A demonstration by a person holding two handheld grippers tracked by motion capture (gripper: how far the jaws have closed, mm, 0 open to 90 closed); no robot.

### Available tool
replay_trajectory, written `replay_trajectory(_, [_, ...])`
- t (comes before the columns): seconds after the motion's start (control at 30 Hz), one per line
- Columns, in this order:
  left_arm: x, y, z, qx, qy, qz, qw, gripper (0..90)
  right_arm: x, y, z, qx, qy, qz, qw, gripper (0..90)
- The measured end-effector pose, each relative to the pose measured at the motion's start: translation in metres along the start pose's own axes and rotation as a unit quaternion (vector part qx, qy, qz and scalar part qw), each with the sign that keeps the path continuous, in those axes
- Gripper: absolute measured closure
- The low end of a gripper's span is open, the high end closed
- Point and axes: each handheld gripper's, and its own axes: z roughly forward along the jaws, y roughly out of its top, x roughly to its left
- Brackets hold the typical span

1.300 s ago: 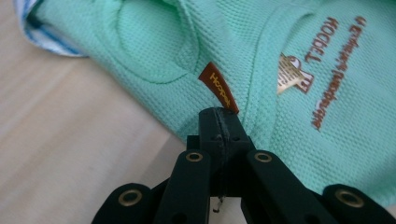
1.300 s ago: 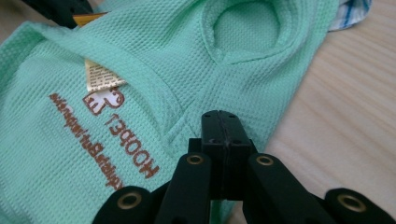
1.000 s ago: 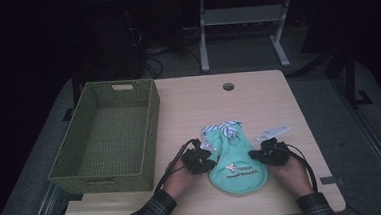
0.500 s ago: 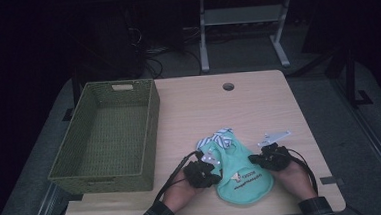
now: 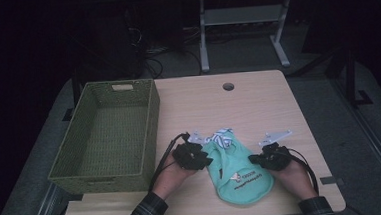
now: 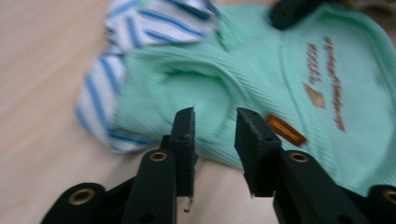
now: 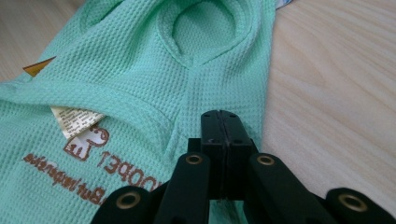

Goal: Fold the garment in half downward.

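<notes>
A mint green pet garment (image 5: 240, 177) with brown lettering lies flat near the table's front edge, a blue and white striped piece (image 5: 223, 138) at its far end. My left gripper (image 5: 205, 160) sits at the garment's left edge. Its jaws (image 6: 215, 123) have just been opening and stand apart, with nothing pinched between them. The green fabric (image 6: 261, 70) and stripes (image 6: 154, 18) lie just beyond the tips. My right gripper (image 5: 254, 159) is at the garment's right edge, its jaws (image 7: 224, 116) pressed together on the hem of the green cloth (image 7: 140, 70).
A green woven basket (image 5: 152, 125) stands empty on the table's left side, close to my left hand. The wooden table (image 5: 248, 104) has a round cable hole (image 5: 228, 86) at the back. A metal stand and cables sit on the dark floor behind.
The garment slid toward the front edge. My left gripper let go of the fabric and drew back a little to the left. The right gripper stayed shut in place.
</notes>
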Motion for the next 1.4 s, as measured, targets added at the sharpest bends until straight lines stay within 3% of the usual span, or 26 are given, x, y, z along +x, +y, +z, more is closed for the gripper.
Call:
replay_trajectory(0.2, [0.023, 0.011, 0.001, -0.009, 0.003, -0.013, 0.9999, 49.0, 0.0, 0.0, 0.0, -0.002, 0.003, 0.003, 1.0, 88.1])
replay_trajectory(0.5, [0.05, 0.021, 0.012, -0.013, 0.013, -0.031, 0.9993, 41.9, -0.001, 0.0, 0.0, 0.0, 0.004, 0.006, 1.0, 88.5])
replay_trajectory(0.57, [0.053, 0.021, 0.016, -0.018, 0.014, -0.041, 0.9989, 41.5, -0.001, 0.0, 0.0, 0.0, 0.005, 0.004, 1.0, 88.5])
replay_trajectory(0.7, [0.056, 0.017, 0.024, 0.002, 0.012, -0.048, 0.9988, 39.1, -0.001, 0.0, 0.0, -0.001, 0.006, 0.005, 1.0, 88.5])
replay_trajectory(0.9, [0.056, 0.012, 0.037, 0.023, 0.009, -0.038, 0.999, 38.5, -0.001, 0.0, 0.0, 0.0, 0.005, 0.003, 1.0, 88.5])
replay_trajectory(1.13, [0.054, 0.01, 0.04, 0.031, 0.013, -0.029, 0.999, 44.1, -0.001, 0.0, 0.0, 0.0, 0.004, 0.003, 1.0, 88.5])
replay_trajectory(1.3, [0.05, 0.01, 0.039, 0.038, 0.019, -0.016, 0.999, 55.5, 0.0, 0.0, 0.0, 0.0, 0.003, 0.003, 1.0, 88.4])
replay_trajectory(1.4, [0.05, 0.01, 0.038, 0.039, 0.011, -0.02, 0.999, 66.3, 0.0, 0.0, 0.0, 0.0, 0.003, 0.004, 1.0, 88.5])
